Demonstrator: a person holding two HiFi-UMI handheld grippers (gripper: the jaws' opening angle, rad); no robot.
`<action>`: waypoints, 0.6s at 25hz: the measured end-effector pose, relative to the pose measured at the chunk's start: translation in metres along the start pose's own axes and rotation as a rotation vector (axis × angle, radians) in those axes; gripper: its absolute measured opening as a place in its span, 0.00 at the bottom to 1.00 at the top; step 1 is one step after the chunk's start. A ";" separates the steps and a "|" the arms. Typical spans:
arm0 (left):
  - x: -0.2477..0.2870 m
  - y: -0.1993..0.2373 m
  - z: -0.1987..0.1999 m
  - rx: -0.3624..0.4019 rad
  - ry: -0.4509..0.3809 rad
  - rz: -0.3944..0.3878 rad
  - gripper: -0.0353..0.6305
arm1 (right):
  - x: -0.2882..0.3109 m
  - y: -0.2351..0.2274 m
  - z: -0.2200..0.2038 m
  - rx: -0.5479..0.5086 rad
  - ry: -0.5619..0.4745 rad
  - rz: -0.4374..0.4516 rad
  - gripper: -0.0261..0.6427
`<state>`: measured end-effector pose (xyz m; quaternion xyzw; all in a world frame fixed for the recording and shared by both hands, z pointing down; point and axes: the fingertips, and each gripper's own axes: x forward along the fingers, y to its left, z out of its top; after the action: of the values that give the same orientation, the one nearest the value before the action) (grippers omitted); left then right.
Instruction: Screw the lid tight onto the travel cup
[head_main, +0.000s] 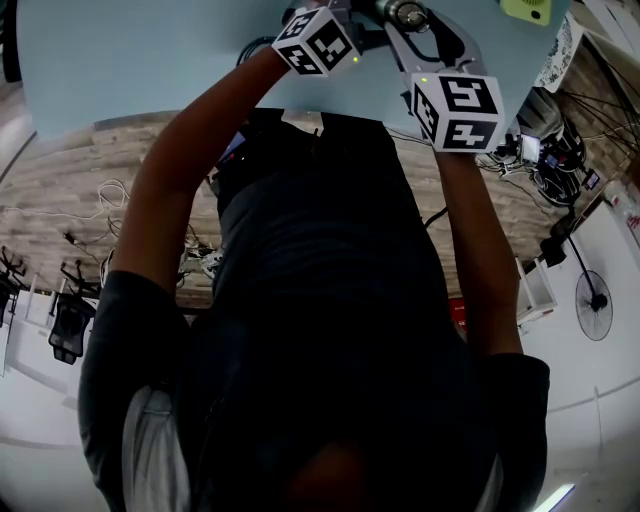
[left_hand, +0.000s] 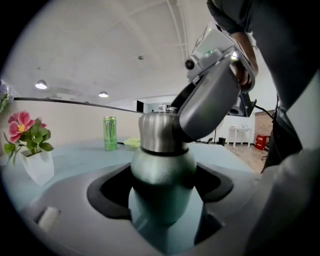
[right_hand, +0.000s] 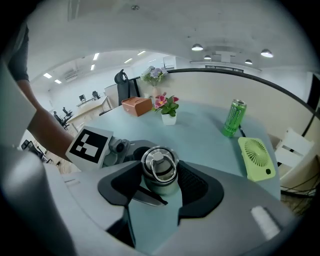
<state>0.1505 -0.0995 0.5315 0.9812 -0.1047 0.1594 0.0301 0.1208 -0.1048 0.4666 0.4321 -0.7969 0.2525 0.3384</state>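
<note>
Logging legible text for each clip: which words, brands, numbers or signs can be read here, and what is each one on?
No words or numbers can be read in any view.
On the green can: a dark logo, too blurred to read.
On the marker cubes: black-and-white square patterns only, no letters.
On the travel cup and lid: no print shows.

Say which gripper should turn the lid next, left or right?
Right. The right gripper is closed on the lid from above, so it can likely twist straight away. The left gripper clamps the cup body lower down, so it is better kept as the brace.
</note>
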 end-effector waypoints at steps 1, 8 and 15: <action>0.001 0.000 0.000 0.002 0.001 -0.002 0.68 | 0.000 -0.001 0.000 0.000 -0.001 0.000 0.38; -0.002 -0.008 -0.008 0.064 0.102 -0.077 0.68 | -0.002 -0.002 -0.002 0.023 -0.026 0.028 0.38; -0.047 0.004 -0.004 0.097 0.138 -0.055 0.68 | -0.023 0.004 0.014 0.055 -0.099 0.060 0.39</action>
<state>0.1046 -0.0939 0.5201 0.9707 -0.0673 0.2304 -0.0061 0.1220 -0.1005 0.4394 0.4291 -0.8179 0.2625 0.2790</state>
